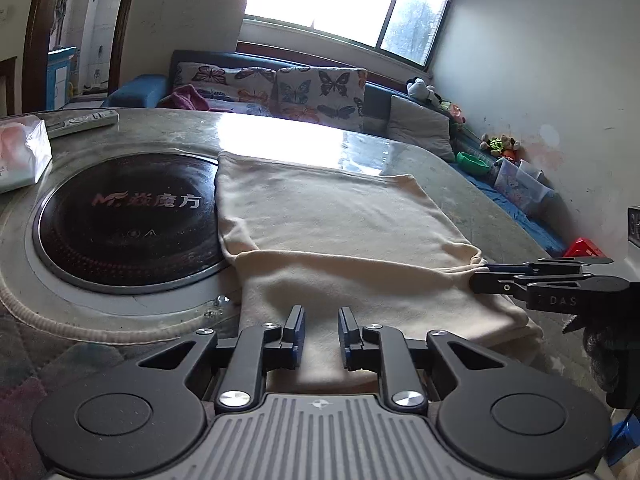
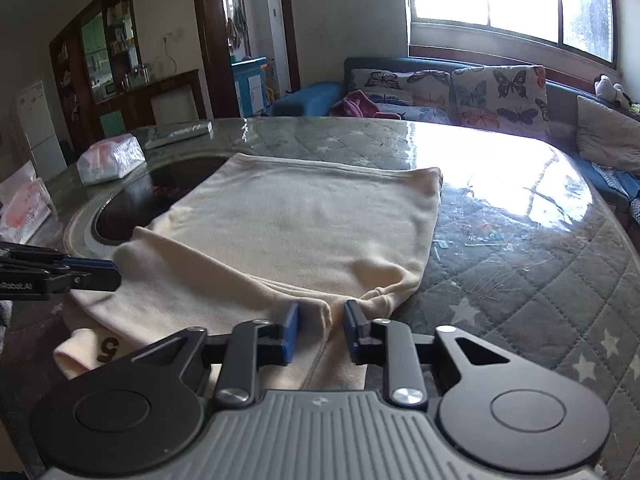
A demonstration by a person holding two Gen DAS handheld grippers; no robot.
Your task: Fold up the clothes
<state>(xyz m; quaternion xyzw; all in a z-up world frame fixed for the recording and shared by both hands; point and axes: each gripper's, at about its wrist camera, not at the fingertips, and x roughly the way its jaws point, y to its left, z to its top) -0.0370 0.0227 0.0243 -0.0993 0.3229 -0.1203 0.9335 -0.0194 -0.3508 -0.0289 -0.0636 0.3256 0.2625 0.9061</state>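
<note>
A cream garment (image 1: 340, 216) lies folded on the table, its upper layer doubled over towards me. In the right wrist view the same garment (image 2: 304, 208) shows a dark "5" print (image 2: 108, 350) on the bottom layer. My left gripper (image 1: 322, 322) hovers open over the near edge of the cloth, with nothing between its fingers. My right gripper (image 2: 322, 320) is open at the garment's near right corner, and a bunched fold of cloth sits in the gap. Each gripper shows side-on in the other view: right gripper (image 1: 478, 278), left gripper (image 2: 114, 272).
A round black cooktop (image 1: 124, 216) is set into the table left of the garment, which overlaps it. A tissue pack (image 1: 20, 156) and a remote (image 1: 80, 122) lie at the far left. Quilted cover under glass (image 2: 520, 280) spreads right. A sofa (image 1: 320, 88) stands behind.
</note>
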